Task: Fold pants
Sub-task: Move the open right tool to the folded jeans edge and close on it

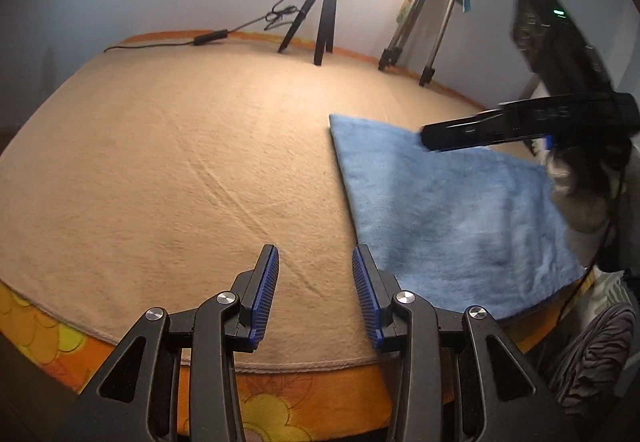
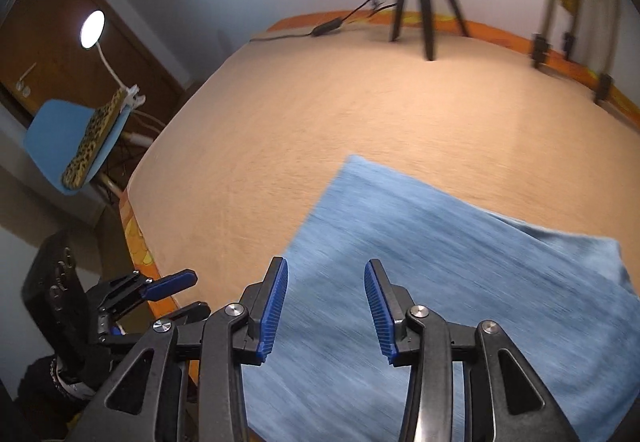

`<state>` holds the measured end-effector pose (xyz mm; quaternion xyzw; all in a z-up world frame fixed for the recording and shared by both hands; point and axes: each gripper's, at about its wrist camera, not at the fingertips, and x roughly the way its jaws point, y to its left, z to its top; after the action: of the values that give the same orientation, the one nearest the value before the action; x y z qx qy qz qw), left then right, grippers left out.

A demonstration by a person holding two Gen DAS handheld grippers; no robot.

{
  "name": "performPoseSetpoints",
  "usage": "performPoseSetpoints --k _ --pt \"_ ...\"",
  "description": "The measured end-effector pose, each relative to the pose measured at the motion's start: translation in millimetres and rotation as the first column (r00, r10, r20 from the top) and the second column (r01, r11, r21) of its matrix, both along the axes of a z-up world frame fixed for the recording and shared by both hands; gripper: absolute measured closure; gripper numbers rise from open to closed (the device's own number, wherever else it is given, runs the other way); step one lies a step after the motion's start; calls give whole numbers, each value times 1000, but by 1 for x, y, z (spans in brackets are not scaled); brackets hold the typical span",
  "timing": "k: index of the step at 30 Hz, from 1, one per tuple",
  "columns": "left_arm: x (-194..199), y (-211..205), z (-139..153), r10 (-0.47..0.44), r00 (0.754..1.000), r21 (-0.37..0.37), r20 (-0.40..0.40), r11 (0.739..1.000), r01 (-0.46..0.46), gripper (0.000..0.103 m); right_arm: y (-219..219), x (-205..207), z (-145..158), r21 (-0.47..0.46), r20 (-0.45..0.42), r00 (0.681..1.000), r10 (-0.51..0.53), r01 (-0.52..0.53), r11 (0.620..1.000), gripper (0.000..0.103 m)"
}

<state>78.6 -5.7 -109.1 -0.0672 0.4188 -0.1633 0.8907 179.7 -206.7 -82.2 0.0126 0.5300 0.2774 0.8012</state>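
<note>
Pants (image 2: pixel 460 282), blue and soft-looking, lie as a compact, flat rectangular bundle on the beige blanket (image 1: pixel 180 161) covering the bed, near its front edge. Judging by the squared outline and the layered edge at the far right corner, the folding appears largely done; at most a final fold or a smoothing seems to remain. Right gripper (image 2: pixel 326 306) hovers directly above the bundle's near left portion, jaws partly apart with nothing between the pads. Left gripper (image 1: pixel 316 294) stands over bare blanket just beside the bundle's left edge, jaws likewise partly apart and empty. Neither gripper touches the cloth. Two tripods (image 1: pixel 320 21) stand at the far edge, well apart from the pants.
</note>
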Motion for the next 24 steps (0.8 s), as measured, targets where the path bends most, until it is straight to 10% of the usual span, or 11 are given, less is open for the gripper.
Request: performPoseSetpoints --k 24 --pt "-11 -29 -14 -161 981 -151 -109 978 144 66 88 46 -31 -310 -105 994 -17 -17 950 58"
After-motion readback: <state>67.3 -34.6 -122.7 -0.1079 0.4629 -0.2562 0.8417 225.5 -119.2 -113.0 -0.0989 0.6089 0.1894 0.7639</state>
